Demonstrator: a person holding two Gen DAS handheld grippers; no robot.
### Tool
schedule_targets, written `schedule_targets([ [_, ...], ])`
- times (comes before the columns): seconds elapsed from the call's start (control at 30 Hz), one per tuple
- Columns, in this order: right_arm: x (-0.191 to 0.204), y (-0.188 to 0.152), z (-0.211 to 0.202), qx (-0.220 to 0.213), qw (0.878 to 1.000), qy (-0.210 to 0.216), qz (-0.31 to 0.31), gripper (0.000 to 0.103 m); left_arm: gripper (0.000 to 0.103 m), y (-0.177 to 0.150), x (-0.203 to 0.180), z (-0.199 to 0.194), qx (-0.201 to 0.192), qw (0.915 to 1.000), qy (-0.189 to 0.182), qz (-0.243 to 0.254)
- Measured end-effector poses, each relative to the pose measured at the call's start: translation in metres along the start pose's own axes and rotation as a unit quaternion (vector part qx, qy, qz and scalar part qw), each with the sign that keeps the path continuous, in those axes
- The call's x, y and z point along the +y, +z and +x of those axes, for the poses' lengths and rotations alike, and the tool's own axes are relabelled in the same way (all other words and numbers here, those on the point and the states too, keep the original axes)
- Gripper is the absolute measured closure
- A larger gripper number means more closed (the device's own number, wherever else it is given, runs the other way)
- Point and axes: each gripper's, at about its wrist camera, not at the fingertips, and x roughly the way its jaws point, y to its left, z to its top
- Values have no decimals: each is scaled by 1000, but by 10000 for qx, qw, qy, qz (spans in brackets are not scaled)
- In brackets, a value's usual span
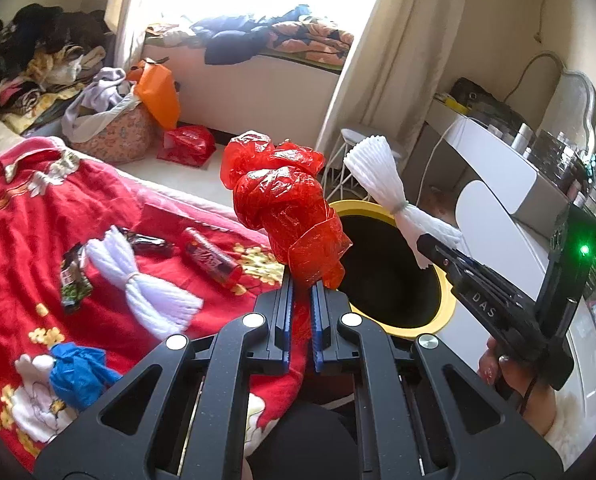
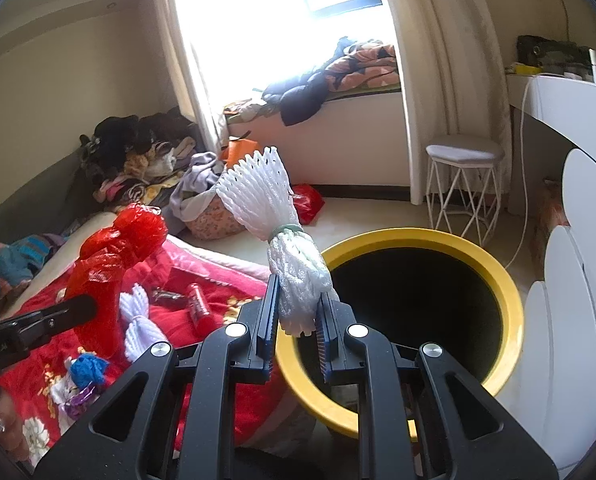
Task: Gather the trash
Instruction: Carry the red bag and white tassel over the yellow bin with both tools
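1. Nearest the cameras, the left gripper [image 1: 302, 286] is clenched on the tail of a knotted red bag [image 1: 286, 204], held upright so the bulk stands clear above the fingers, near the bin's near rim.
2. Beside it, the right gripper [image 2: 298, 312] grasps the lower half of a white foam net [image 2: 276, 216] tied at its middle, poised over the bin's rim; likely both are carried there for dropping.
3. Just beyond, the yellow-rimmed bin [image 2: 510, 308] stands open on the floor against the bed's edge, close enough to reach from the blanket.
4. On the red blanket [image 1: 26, 216], trash not yet collected: a blue wad [image 1: 80, 372] near the front edge, then a second foam net [image 1: 146, 284], a green wrapper [image 1: 72, 280], a red wrapper [image 1: 212, 260] and a dark wrapper [image 1: 148, 244] farther in.
5. Farthest, a stool [image 2: 464, 152] stands near the curtain.
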Motion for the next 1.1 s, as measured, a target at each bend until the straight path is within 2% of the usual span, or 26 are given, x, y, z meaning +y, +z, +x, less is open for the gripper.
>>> schedule_targets([
  [0.6, -51, -6, -3, -105, 9969, -620, 464, 87, 98, -1, -37, 28, 207, 9988, -243, 360],
  [1.1, -92, -19, 5, 46, 9904, -1099, 837, 87, 98, -6, -67, 65, 471, 9961, -410, 625],
])
